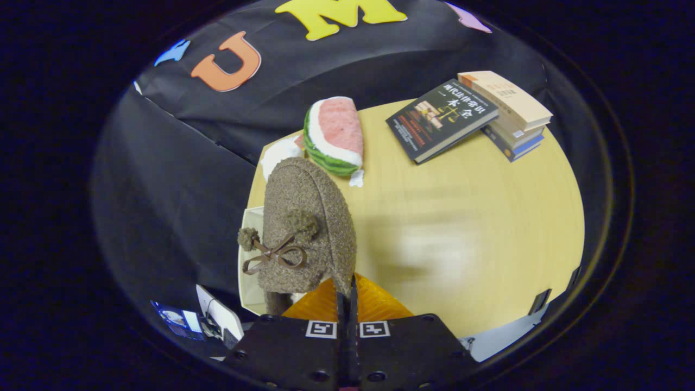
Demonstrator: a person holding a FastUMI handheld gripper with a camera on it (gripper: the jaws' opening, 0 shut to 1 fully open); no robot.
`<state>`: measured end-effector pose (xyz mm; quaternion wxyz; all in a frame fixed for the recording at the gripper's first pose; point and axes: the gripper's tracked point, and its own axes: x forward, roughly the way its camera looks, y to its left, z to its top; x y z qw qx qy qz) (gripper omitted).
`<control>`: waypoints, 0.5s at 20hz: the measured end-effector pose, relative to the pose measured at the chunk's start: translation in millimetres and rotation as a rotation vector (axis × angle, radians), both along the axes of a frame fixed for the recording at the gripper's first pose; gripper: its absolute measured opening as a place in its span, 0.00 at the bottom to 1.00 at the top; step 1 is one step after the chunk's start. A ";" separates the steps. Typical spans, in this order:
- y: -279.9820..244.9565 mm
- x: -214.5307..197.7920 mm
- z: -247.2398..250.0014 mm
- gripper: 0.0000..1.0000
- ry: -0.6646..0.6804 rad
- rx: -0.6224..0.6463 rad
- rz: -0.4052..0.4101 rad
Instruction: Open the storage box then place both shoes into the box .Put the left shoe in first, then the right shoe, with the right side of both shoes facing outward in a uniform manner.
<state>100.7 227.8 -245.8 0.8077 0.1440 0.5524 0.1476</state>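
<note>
We see the gripper (pixel 347 290) with its fingers pressed together, pinching the edge of a brown fuzzy shoe (pixel 307 228) with a bow and pompoms. The shoe rises just ahead and left of the fingers, over a white storage box (pixel 248 271) at the table's (pixel 461 228) near left edge. Farther off lie a watermelon slice toy (pixel 335 136) and books (pixel 472 111) to the far right.

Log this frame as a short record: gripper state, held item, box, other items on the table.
gripper: fingers closed together, pinching the edge of the shoe
held item: brown fuzzy shoe with a bow and pompoms, lifted ahead of the fingers
box: white storage box partly hidden behind the shoe
table items: watermelon plush, stacked books
</note>
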 end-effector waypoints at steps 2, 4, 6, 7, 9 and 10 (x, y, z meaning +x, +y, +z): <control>39.1 -6.4 -3.6 0.01 0.022 0.012 0.018; 74.5 -14.6 -14.2 0.01 0.053 0.017 0.032; 100.1 -19.6 -32.0 0.01 0.080 -0.008 0.032; 107.6 -19.7 -42.2 0.01 0.084 -0.033 0.027; 117.4 -19.5 -61.9 0.01 0.097 -0.083 -0.005; 118.7 -21.5 -71.9 0.01 0.115 -0.109 -0.037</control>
